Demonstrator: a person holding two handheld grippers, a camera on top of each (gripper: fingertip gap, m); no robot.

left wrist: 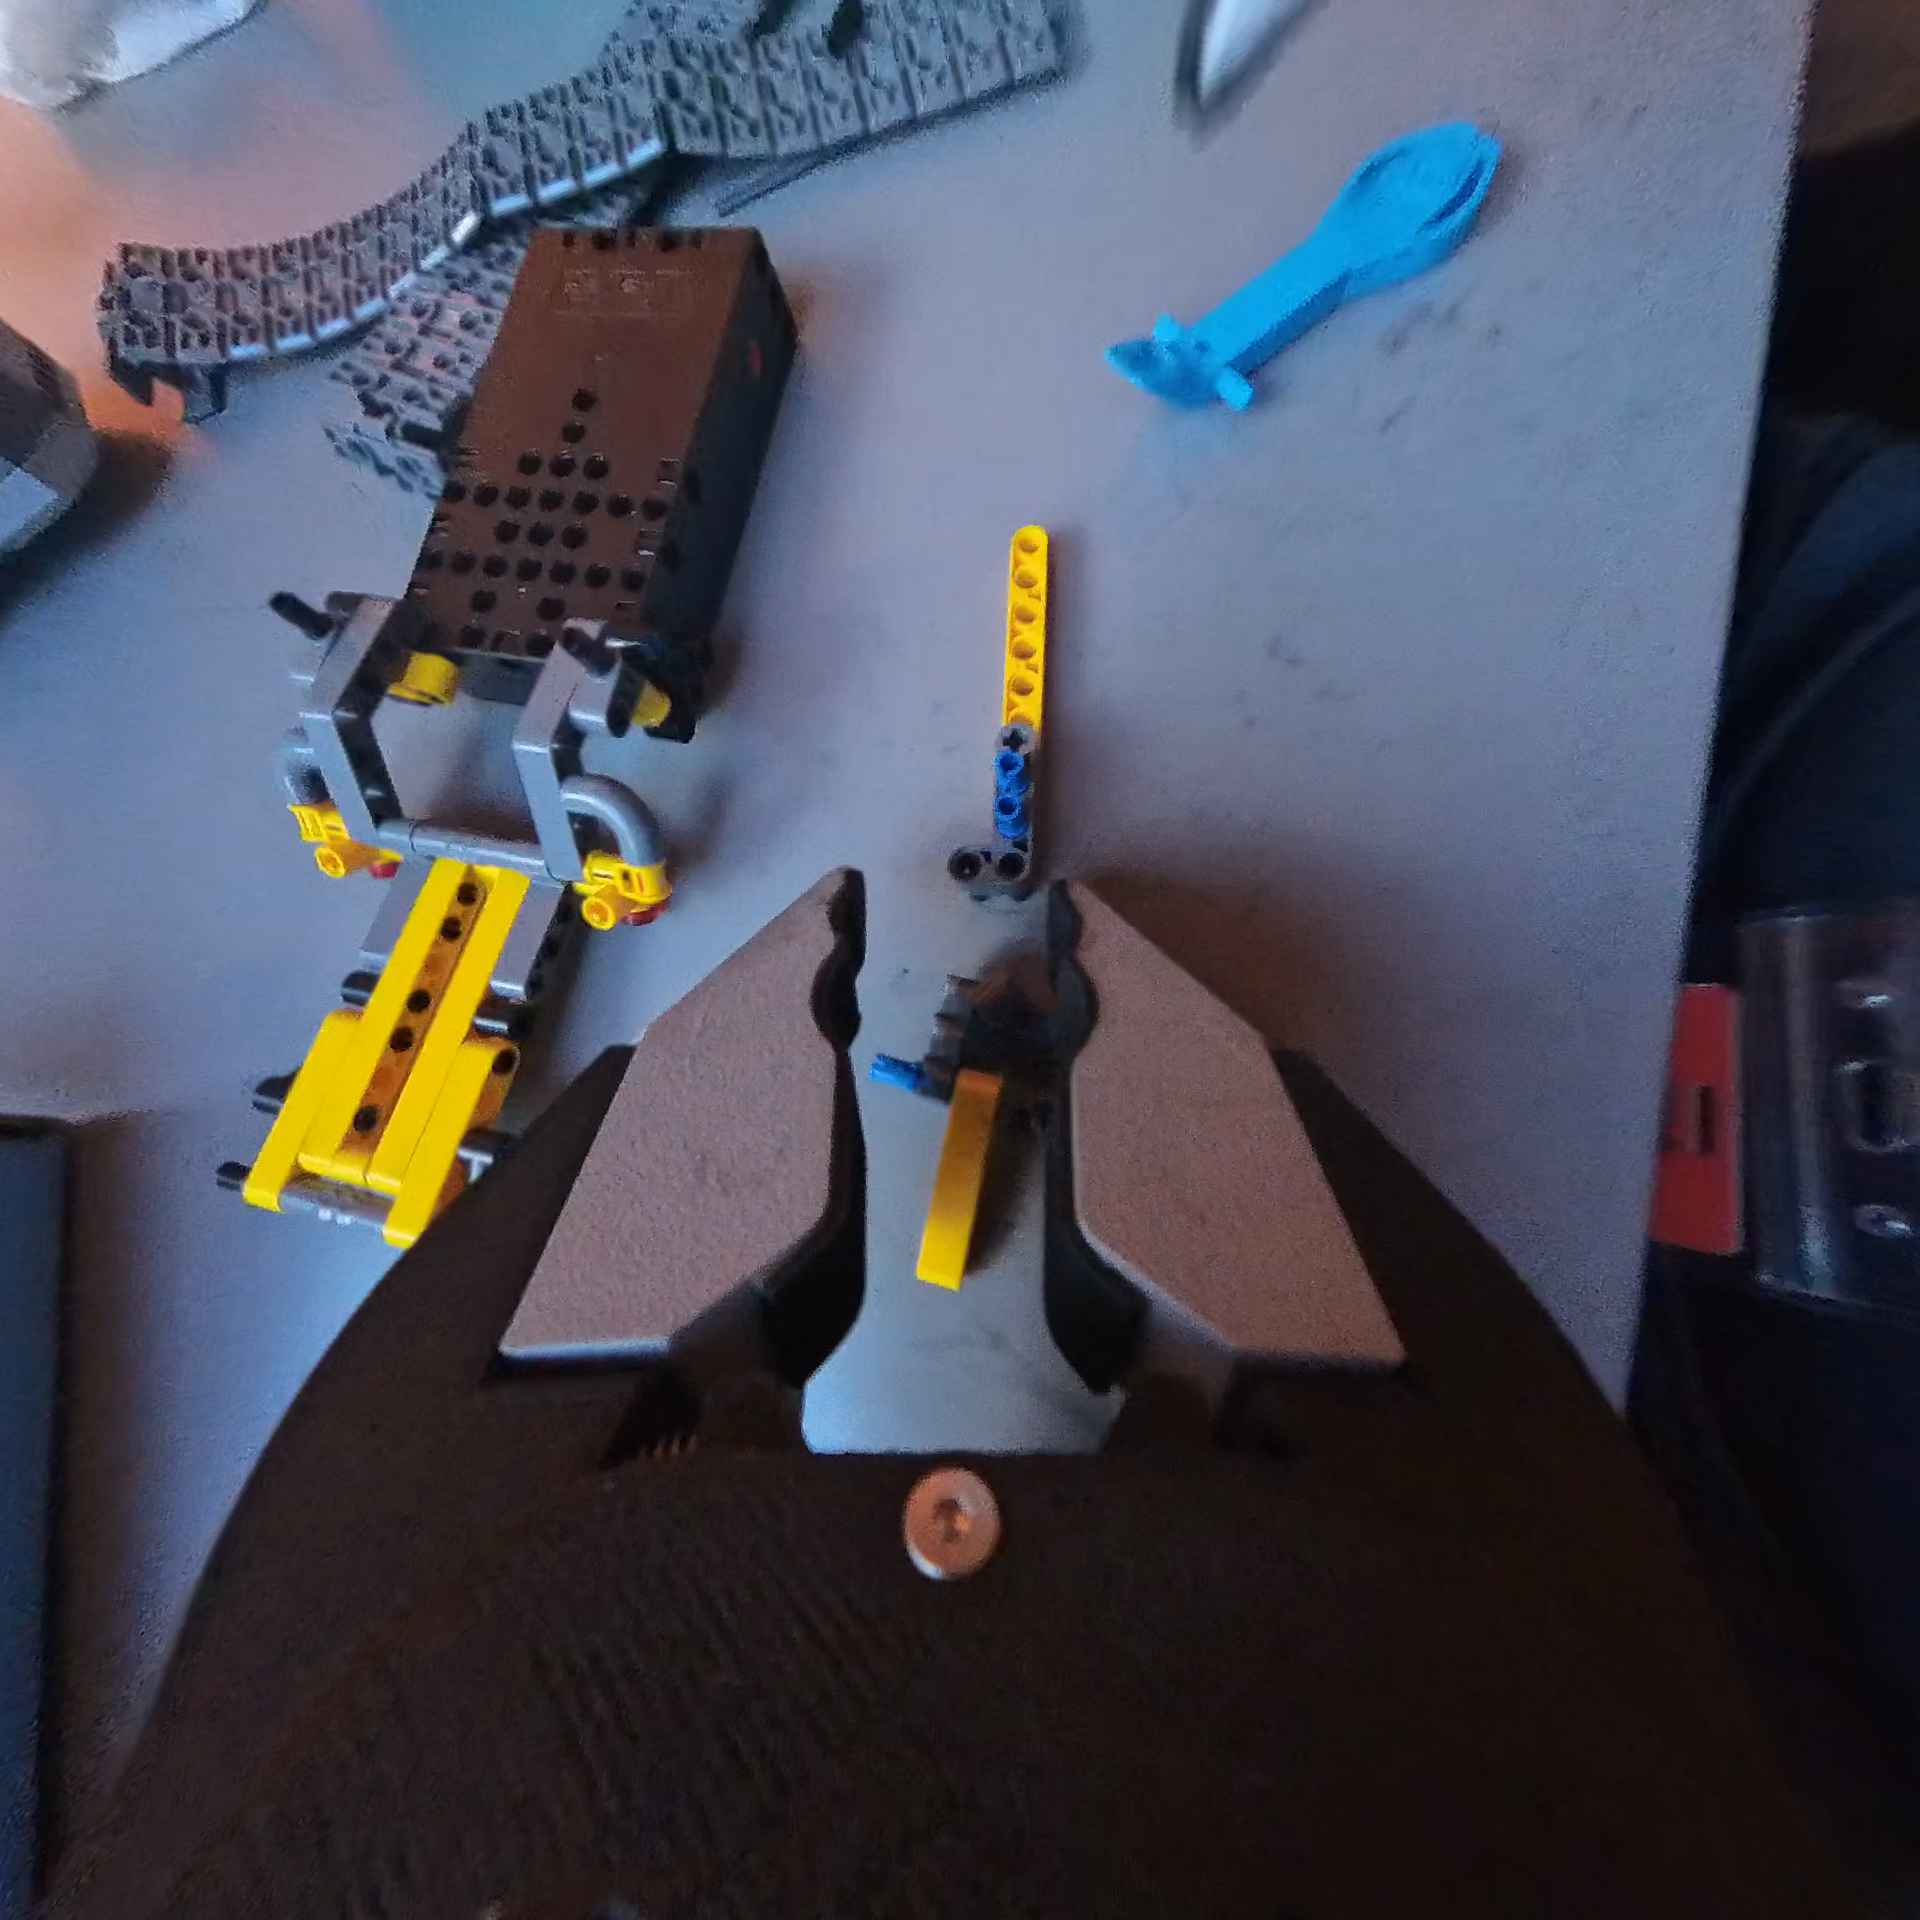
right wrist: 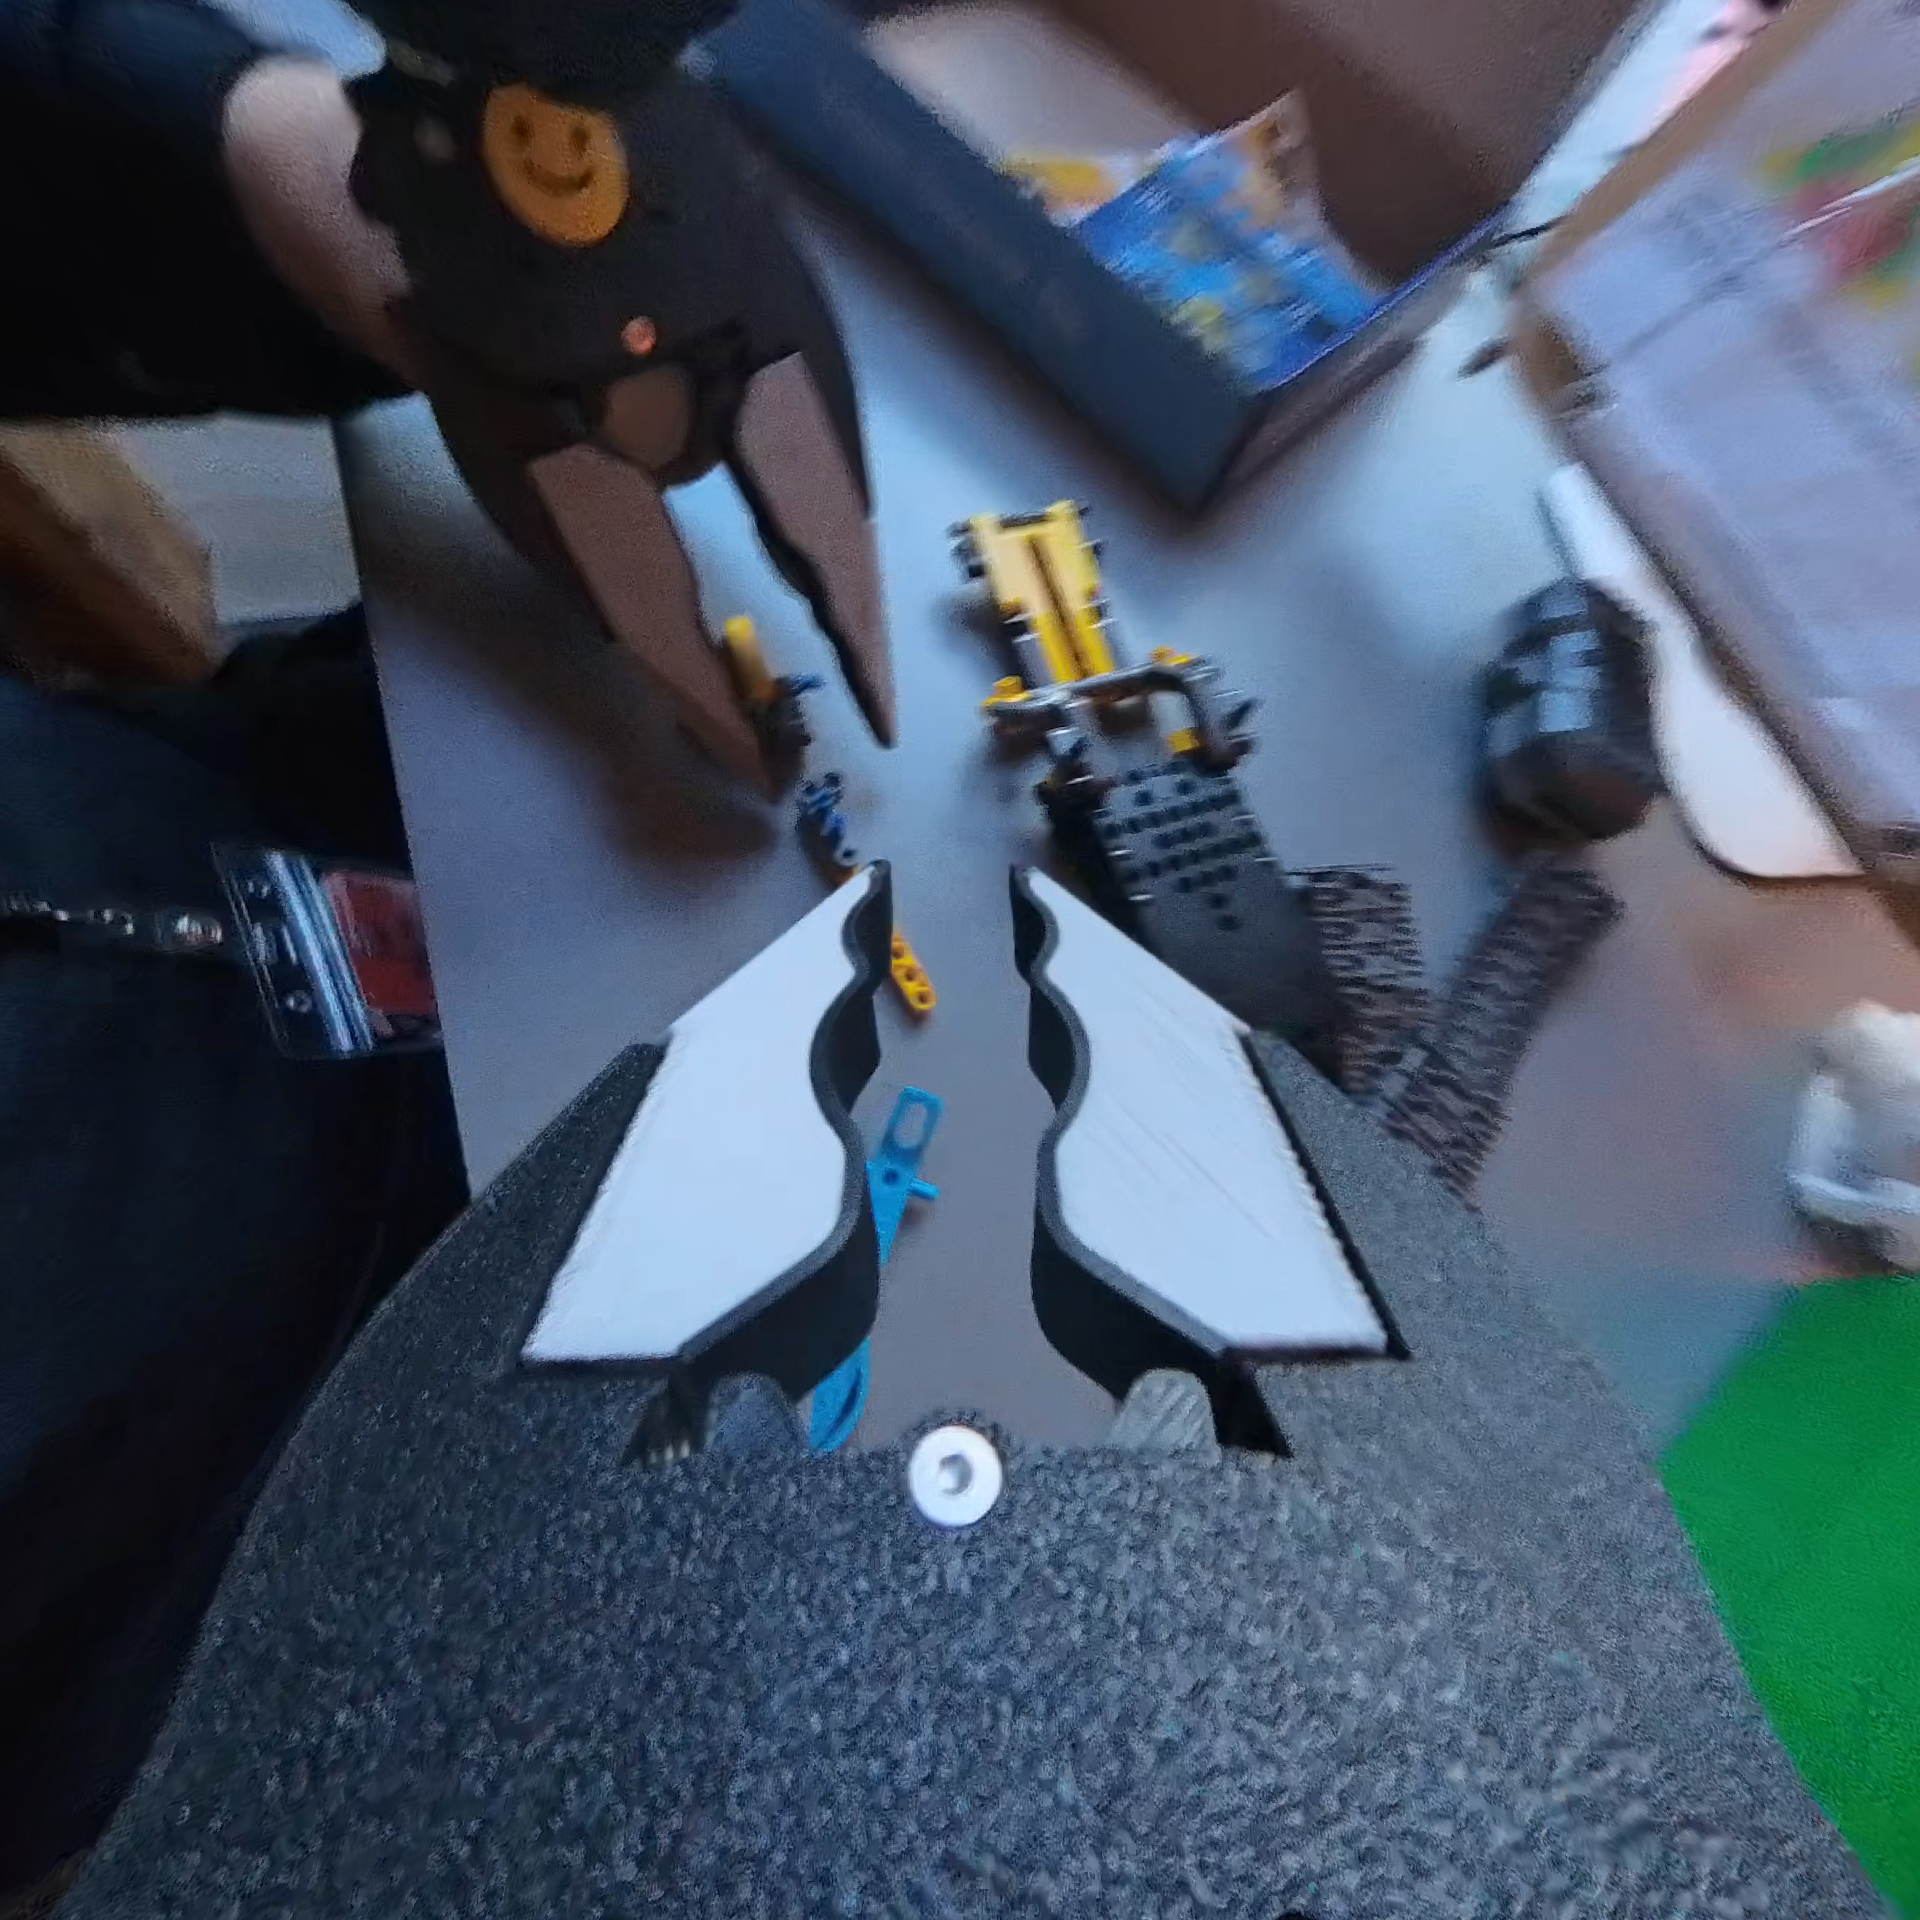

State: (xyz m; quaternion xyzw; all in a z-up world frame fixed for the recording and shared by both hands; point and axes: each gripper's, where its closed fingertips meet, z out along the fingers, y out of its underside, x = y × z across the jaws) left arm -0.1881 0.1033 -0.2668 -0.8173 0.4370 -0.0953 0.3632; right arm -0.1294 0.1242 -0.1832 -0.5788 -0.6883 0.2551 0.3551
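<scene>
Grey tabletop [left wrist: 1351, 644] carries scattered plastic building-block parts. Left gripper [left wrist: 956, 904] stands open, its jaws straddling a small yellow-and-grey beam piece with blue pin [left wrist: 961, 1132], which lies against the right-hand finger. At 12 o'clock lies a yellow holed beam with grey angle connector [left wrist: 1023, 707]; at 10 o'clock, the black perforated block with yellow-grey frame [left wrist: 540, 644]. Right gripper [right wrist: 951, 883] hovers open above a blue plastic separator tool [right wrist: 899, 1174].

The left gripper [left wrist: 956, 904] is black with tan-faced fingers [left wrist: 707, 1122], a smiley badge [right wrist: 556, 166] and one screw [left wrist: 951, 1522]; the right gripper [right wrist: 951, 883] is speckled black with white-faced fingers [right wrist: 717, 1174].
</scene>
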